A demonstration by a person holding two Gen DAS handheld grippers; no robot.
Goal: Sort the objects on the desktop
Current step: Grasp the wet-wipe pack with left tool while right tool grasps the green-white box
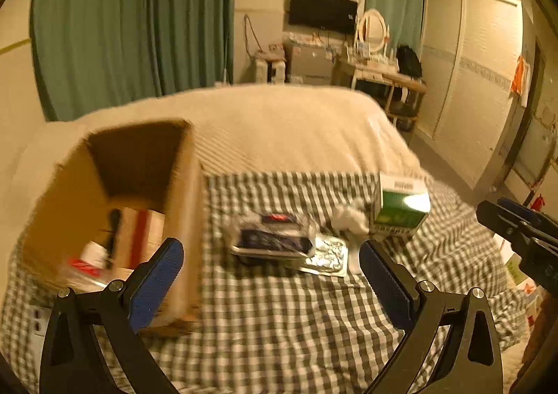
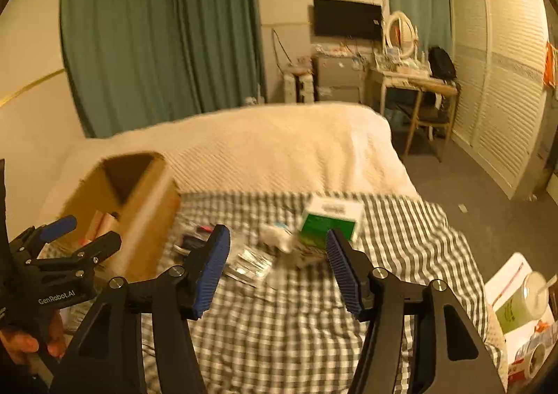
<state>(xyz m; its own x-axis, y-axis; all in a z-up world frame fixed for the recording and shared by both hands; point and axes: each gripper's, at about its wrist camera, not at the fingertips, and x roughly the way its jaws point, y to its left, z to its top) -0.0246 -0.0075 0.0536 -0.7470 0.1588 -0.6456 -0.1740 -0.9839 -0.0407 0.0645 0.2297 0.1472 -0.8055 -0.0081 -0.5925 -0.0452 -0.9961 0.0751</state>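
The things to sort lie in a loose cluster on the checked cloth of the bed, ahead of both claws. A dark packet in clear wrap sits straight ahead of the left claw, resting partly on a silver foil sheet. To the right of that, just past the claw's right finger, is a crumpled white wad, and beside it a green and white box. From the right claw, the green and white box stands just ahead of its right finger, the wad and the foil sheet lie ahead between the fingers, and the dark packet lies off its left finger.

A cardboard box stands open to the left of the left claw, close by its left finger, with several small items inside, too blurred to name.

Both claws are open with nothing between their fingers. A hand holds the left claw's grip. A cream blanket covers the bed beyond the cloth.
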